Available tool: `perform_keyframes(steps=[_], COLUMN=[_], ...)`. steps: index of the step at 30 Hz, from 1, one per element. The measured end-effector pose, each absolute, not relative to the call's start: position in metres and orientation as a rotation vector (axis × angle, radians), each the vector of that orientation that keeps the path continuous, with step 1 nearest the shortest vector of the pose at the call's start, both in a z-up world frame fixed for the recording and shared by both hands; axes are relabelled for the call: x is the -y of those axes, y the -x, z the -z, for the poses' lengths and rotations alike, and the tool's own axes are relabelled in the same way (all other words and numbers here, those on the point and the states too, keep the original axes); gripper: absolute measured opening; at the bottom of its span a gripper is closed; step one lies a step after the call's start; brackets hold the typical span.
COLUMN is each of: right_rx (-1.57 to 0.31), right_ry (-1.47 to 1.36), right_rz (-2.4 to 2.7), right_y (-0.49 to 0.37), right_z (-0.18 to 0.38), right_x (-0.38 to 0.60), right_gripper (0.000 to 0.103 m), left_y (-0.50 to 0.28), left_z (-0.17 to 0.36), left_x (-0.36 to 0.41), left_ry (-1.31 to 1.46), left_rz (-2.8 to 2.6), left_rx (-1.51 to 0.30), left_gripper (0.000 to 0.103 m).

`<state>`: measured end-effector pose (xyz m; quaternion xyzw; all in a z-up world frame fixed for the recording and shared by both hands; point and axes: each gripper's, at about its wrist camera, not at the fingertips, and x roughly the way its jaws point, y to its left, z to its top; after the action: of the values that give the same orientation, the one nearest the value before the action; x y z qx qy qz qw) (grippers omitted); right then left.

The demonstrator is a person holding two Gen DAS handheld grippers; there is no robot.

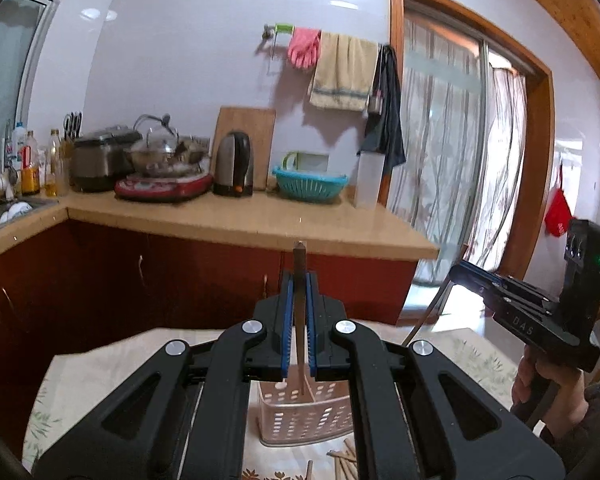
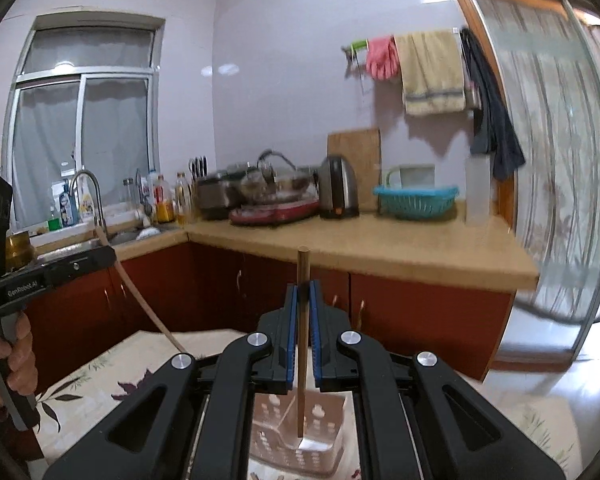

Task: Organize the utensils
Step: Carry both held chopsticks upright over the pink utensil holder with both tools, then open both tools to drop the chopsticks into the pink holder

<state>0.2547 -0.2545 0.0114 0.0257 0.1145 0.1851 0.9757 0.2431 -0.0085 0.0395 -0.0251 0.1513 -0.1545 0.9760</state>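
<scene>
A home kitchen; a tan countertop (image 1: pixel 236 216) runs along red-brown cabinets (image 1: pixel 204 276) and turns a corner to a sink (image 2: pixel 128 236) with a curved tap (image 2: pixel 90 192) beneath a window (image 2: pixel 84 128); on the counter stand an electric kettle (image 1: pixel 234 164), a rice cooker (image 1: pixel 96 160), a lidded pot on a red hotplate (image 1: pixel 164 188), oil bottles (image 1: pixel 30 168) and a teal colander (image 1: pixel 310 184); a cutting board (image 1: pixel 256 132) leans on the wall; pink rubber gloves (image 1: pixel 304 48) and a towel (image 1: pixel 344 72) hang from a rail.
</scene>
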Motion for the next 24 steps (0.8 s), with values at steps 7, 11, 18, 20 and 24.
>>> perform_keyframes(steps=[7,11,18,20,24], right_rx=[-0.331,-0.341,-0.336,-0.327,-0.301], right_ry=[-0.07,-0.07,-0.104,-0.112,-0.105], right_rz=[-0.377,-0.37,-0.358,-0.354,-0.342], right_y=[-0.275,-0.277,-0.272,-0.266,-0.254], right_z=[0.024,0.029,0.025,0.021,0.014], right_x=[0.253,0.254,0.262,0.265,0.27], right_gripper=[0.007,0.007,0.044,0.049,0.062], left_y=[-0.271,-0.273,-0.267,-0.26,-0.245], left_z=[0.013,0.023,0.02,0.017,0.011], left_x=[0.014,0.013,0.011,0.01,0.007], left_ry=[0.041,0.035,0.032,0.026,0.016], left_rz=[0.316,0.308,0.306,0.299,0.285], left_rx=[-0.411,-0.427,-0.408,-0.39,-0.364], left_gripper=[0.007,0.011,0.049,0.058,0.071])
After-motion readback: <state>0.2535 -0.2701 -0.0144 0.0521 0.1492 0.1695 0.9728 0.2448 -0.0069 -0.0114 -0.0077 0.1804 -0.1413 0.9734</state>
